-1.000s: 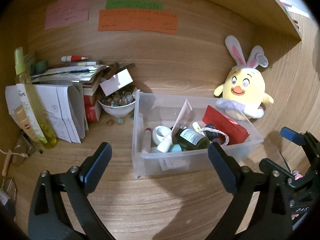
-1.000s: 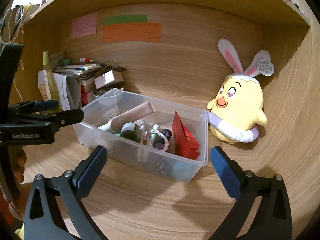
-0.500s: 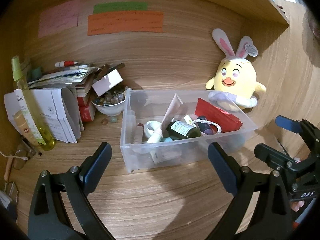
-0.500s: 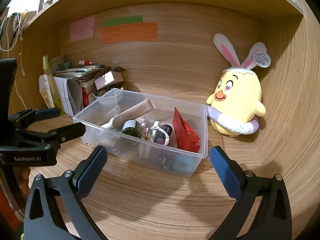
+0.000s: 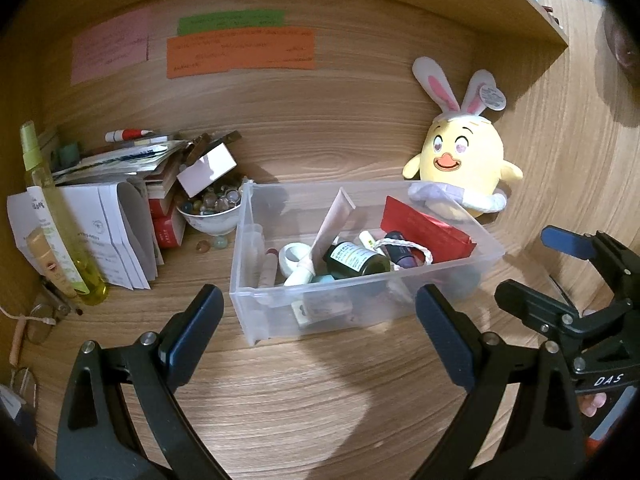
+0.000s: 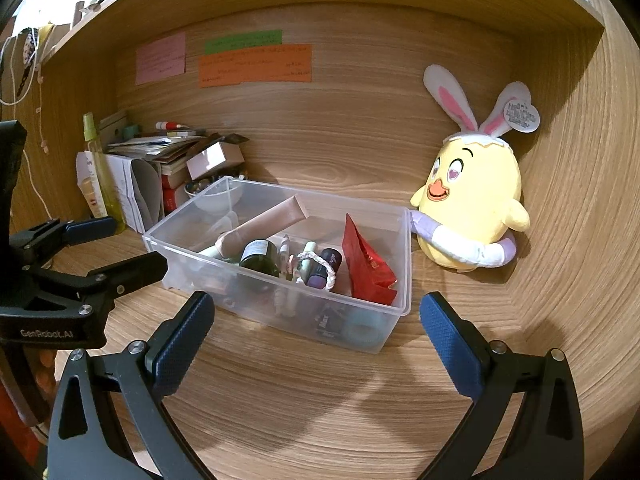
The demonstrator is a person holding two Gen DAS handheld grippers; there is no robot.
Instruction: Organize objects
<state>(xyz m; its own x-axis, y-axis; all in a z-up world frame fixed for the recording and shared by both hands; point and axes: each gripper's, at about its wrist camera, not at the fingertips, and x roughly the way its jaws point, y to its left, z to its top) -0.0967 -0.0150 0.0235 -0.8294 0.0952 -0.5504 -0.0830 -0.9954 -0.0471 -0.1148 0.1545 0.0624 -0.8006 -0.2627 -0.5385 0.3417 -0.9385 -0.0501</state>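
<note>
A clear plastic bin (image 5: 256, 316) stands on the wooden desk and also shows in the right wrist view (image 6: 404, 280). It holds a dark green bottle (image 5: 356, 261), a red pouch (image 5: 428, 229), a beige tube (image 6: 264, 225), a purple lipstick (image 6: 324, 266) and other small items. A yellow chick plush with bunny ears (image 5: 460, 160) sits behind the bin's right end and also shows in the right wrist view (image 6: 472, 208). My left gripper (image 5: 320, 332) is open and empty, in front of the bin. My right gripper (image 6: 316, 332) is open and empty, in front of the bin's right part.
At the left are a stack of papers and books (image 5: 116, 184), a yellow-green spray bottle (image 5: 52, 216), a white bowl of marbles (image 5: 212, 210) and glasses (image 5: 36, 320). Coloured notes (image 5: 240, 48) hang on the back wall. A shelf runs overhead.
Both grippers have drawn back from the bin, which looks smaller and farther now. The left view has shifted so the bin and plush sit more to the centre. Both stay open.
</note>
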